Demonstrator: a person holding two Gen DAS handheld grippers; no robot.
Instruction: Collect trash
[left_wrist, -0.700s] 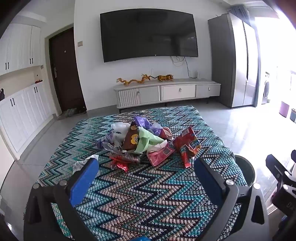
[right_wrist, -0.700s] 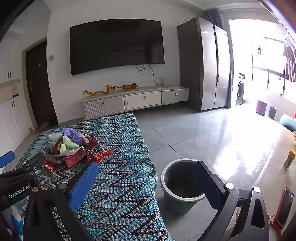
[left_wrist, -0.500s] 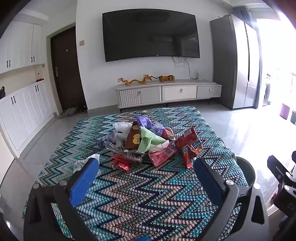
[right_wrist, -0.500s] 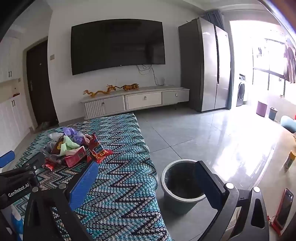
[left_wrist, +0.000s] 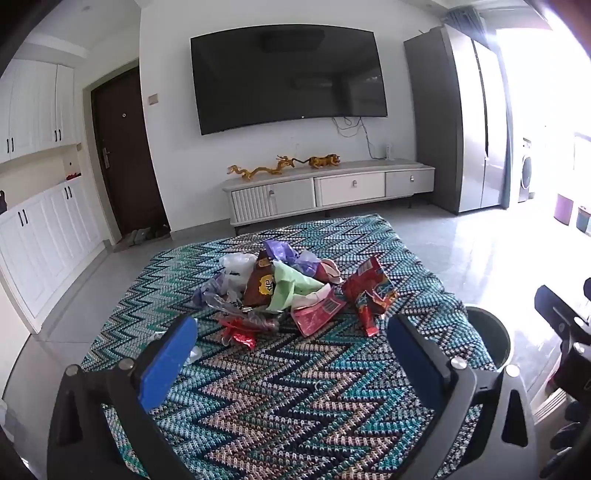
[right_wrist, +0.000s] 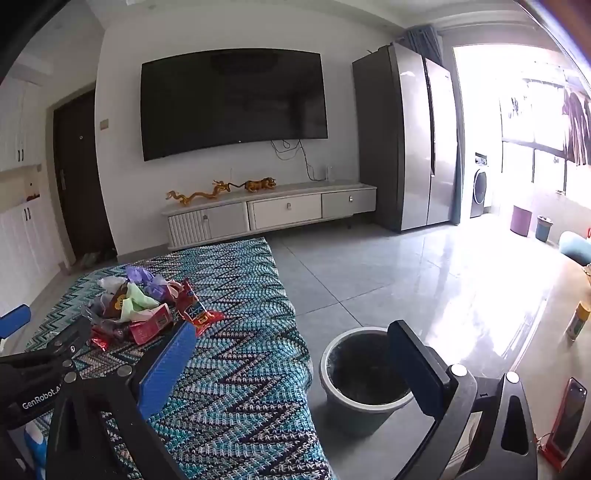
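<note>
A pile of trash (left_wrist: 280, 291) lies on a table with a zigzag-patterned cloth (left_wrist: 295, 387): red snack wrappers, a green bag, a brown packet, purple and white plastic bags. The pile also shows in the right wrist view (right_wrist: 144, 310). A red wrapper (left_wrist: 369, 291) lies at its right side. My left gripper (left_wrist: 291, 350) is open and empty, short of the pile. My right gripper (right_wrist: 291, 354) is open and empty, over the table's right edge. A grey trash bin (right_wrist: 365, 376) stands on the floor right of the table and shows in the left wrist view (left_wrist: 487, 336).
A TV cabinet (left_wrist: 328, 192) and wall TV stand at the back, a fridge (left_wrist: 461, 125) at the right. A crumpled white piece (left_wrist: 192, 354) lies by the left finger. A phone (right_wrist: 565, 417) lies on a surface at the far right.
Both views have shifted slightly: the left gripper has drifted a little to the left and the pile sits a bit nearer. Both grippers stay open.
</note>
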